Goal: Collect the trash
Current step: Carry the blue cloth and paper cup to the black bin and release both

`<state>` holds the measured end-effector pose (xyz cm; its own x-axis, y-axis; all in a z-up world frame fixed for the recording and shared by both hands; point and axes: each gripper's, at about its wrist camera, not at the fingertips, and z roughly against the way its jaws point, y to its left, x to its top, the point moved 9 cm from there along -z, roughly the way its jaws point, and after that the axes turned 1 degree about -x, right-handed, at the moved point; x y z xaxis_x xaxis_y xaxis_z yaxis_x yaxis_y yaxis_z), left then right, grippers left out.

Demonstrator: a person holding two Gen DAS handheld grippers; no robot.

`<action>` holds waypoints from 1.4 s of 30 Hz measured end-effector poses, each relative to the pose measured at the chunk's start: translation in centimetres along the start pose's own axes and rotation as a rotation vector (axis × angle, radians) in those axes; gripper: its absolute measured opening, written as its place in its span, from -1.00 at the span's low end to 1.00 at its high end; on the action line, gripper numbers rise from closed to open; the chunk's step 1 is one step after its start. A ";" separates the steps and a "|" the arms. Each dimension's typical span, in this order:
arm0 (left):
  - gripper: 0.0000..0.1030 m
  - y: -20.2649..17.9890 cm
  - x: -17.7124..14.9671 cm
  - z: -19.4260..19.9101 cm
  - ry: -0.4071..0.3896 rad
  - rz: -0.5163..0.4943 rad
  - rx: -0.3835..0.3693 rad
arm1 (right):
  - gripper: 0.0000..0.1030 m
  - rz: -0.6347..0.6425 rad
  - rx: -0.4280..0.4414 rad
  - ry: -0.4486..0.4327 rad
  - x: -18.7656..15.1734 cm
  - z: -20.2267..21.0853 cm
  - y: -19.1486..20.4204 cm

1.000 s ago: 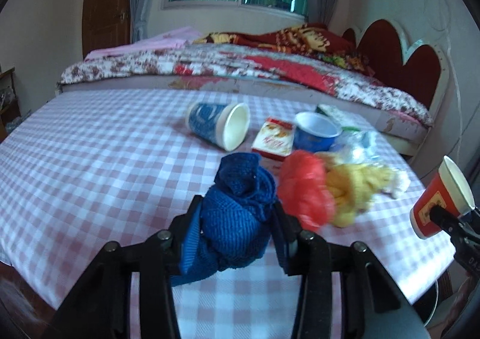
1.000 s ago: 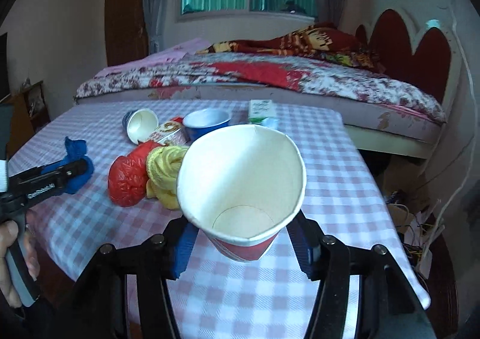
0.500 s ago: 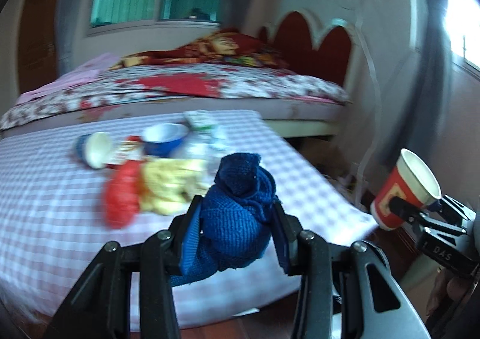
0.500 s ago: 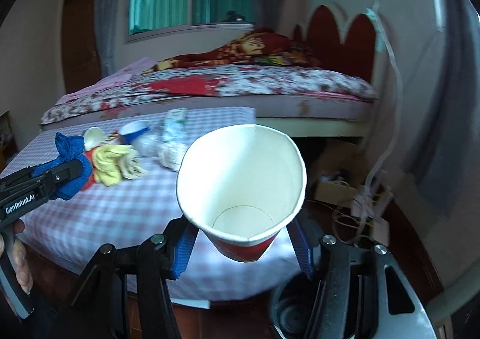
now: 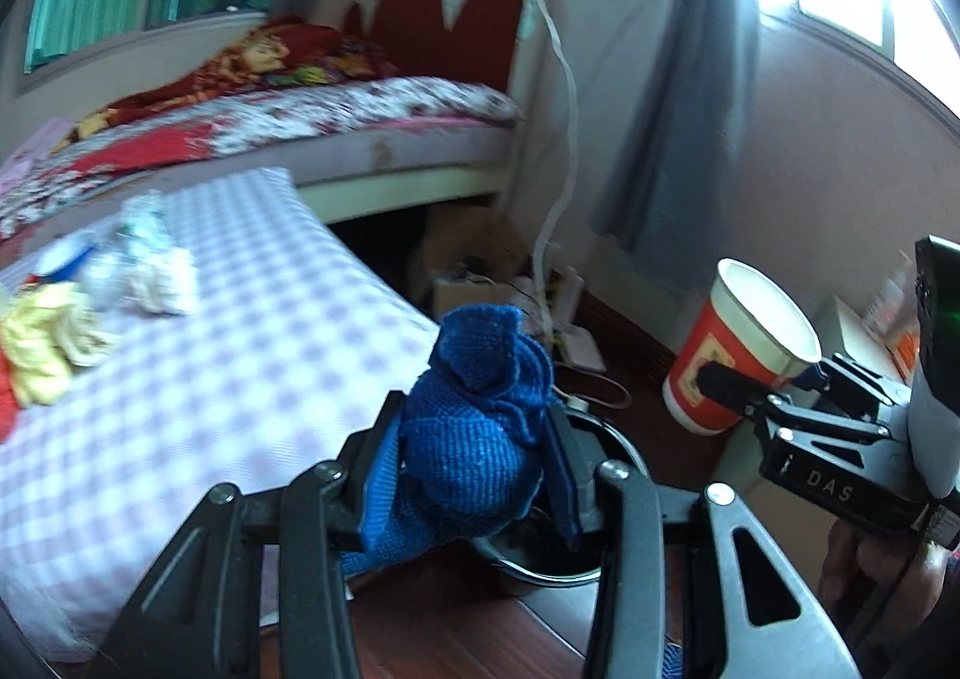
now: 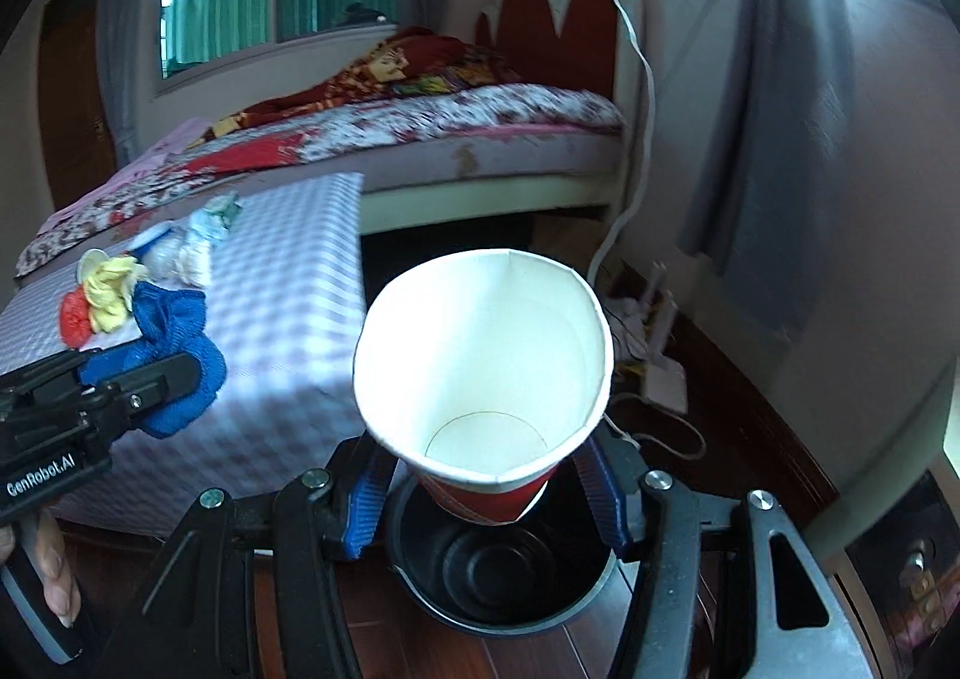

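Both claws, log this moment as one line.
left claw: blue cloth | right claw: paper cup | below: black bin

1. Blue knitted cloth (image 5: 474, 451): crumpled into a bundle, pinched between the left tongs (image 5: 474, 475), held in the air beyond the table (image 5: 252, 379) edge, just above the bin.
2. Red paper cup (image 6: 486, 373): white inside, empty, mouth tilted toward the camera, squeezed slightly oval by the right tongs (image 6: 486, 475), directly over the bin.
3. Black round bin (image 6: 498, 565): on the wooden floor, open-topped, beside the table corner.
4. Left on the table: yellow crumpled wad (image 5: 42, 337), red wad (image 6: 75, 319), white crumpled tissue (image 5: 159, 277), blurred cups at the far edge.
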<state>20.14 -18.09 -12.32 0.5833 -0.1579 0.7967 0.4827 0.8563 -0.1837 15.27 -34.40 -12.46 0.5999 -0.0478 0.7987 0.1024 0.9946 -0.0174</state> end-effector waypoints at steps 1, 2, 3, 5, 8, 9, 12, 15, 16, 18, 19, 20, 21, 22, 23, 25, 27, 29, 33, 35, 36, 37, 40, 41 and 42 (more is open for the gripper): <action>-0.14 -0.8 -0.4 -0.6 0.010 -0.002 -0.013 | 0.14 -0.001 -0.001 0.008 -0.4 -0.2 -0.6; -0.14 -1.7 -0.7 -1.4 0.025 -0.006 -0.027 | 0.14 0.000 -0.002 0.017 -0.9 -0.5 -1.2; -0.14 -2.2 -1.1 -2.0 0.037 -0.007 -0.039 | 0.14 0.002 0.000 0.027 -1.4 -0.9 -1.7; -0.14 -3.1 -1.9 -3.3 0.061 -0.012 -0.057 | 0.14 0.012 0.007 0.050 -2.3 -1.8 -2.3; -0.14 -3.9 -3.1 -5.0 0.100 -0.014 -0.073 | 0.14 0.032 0.023 0.083 -3.4 -3.5 -3.0; -0.14 -4.1 -3.5 -5.5 0.112 -0.014 -0.075 | 0.14 0.037 0.034 0.095 -3.8 -4.1 -3.1; -0.14 -4.6 -4.8 -7.1 0.153 -0.016 -0.076 | 0.14 0.062 0.064 0.131 -4.8 -5.9 -3.1; -0.14 -5.1 -5.6 -8.5 0.181 -0.021 -0.081 | 0.14 0.094 0.093 0.169 -5.9 -7.7 -3.2; -0.14 -5.4 -5.7 -8.9 0.189 -0.022 -0.088 | 0.14 0.100 0.100 0.186 -6.3 -8.5 -3.5; -0.11 -5.7 -6.2 -9.7 0.212 -0.012 -0.113 | 0.19 0.097 0.137 0.221 -7.2 -9.8 -3.8; 0.09 -6.1 -6.5 -10.1 0.226 -0.002 -0.143 | 0.25 0.102 0.120 0.264 -8.1 -11.0 -4.3; 0.56 -6.2 -6.9 -10.6 0.245 0.013 -0.158 | 0.44 0.101 0.093 0.287 -8.7 -11.7 -4.9; 0.74 -5.8 -6.9 -11.1 0.257 0.024 -0.145 | 0.52 0.096 0.085 0.299 -9.2 -12.1 -5.3; 0.85 -5.7 -7.1 -11.2 0.260 0.029 -0.141 | 0.54 0.083 0.081 0.314 -9.9 -12.5 -6.0; 0.85 -5.4 -7.3 -11.3 0.264 0.027 -0.124 | 0.54 0.073 0.070 0.325 -10.2 -12.6 -6.4; 0.88 -4.7 -7.7 -11.3 0.277 0.017 -0.070 | 0.54 0.044 0.060 0.334 -10.7 -12.5 -7.1; 0.88 -4.1 -8.1 -11.0 0.278 0.017 -0.039 | 0.55 0.027 0.048 0.339 -11.0 -12.4 -7.4; 0.89 -3.9 -8.4 -10.6 0.276 0.000 0.005 | 0.56 0.024 0.036 0.340 -11.1 -12.1 -7.4; 0.90 -3.2 -8.6 -10.0 0.275 -0.005 0.046 | 0.66 0.034 0.026 0.341 -10.9 -11.8 -6.8; 0.91 -3.1 -8.7 -9.5 0.272 -0.010 0.056 | 0.67 0.041 0.022 0.342 -10.9 -11.6 -6.5; 0.91 -3.2 -8.7 -9.3 0.271 -0.013 0.060 | 0.68 0.043 0.021 0.342 -10.9 -11.5 -6.3; 0.91 -3.1 -8.8 -9.1 0.270 -0.015 0.059 | 0.71 0.044 0.021 0.341 -10.9 -11.3 -6.2; 0.91 -2.5 -8.3 -9.5 0.264 -0.023 0.068 | 0.82 0.051 0.012 0.335 -10.7 -11.0 -5.9; 0.92 -2.5 -8.3 -9.3 0.261 -0.024 0.071 | 0.83 0.050 0.013 0.333 -10.7 -10.8 -5.7; 0.92 -2.5 -8.2 -9.3 0.261 -0.024 0.076 | 0.84 0.053 0.011 0.332 -10.6 -10.8 -5.6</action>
<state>20.26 -23.47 -23.76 0.7253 -0.2918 0.6235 0.4541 0.8835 -0.1148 16.85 -40.50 -27.32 0.8301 -0.0219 0.5571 0.0567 0.9974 -0.0452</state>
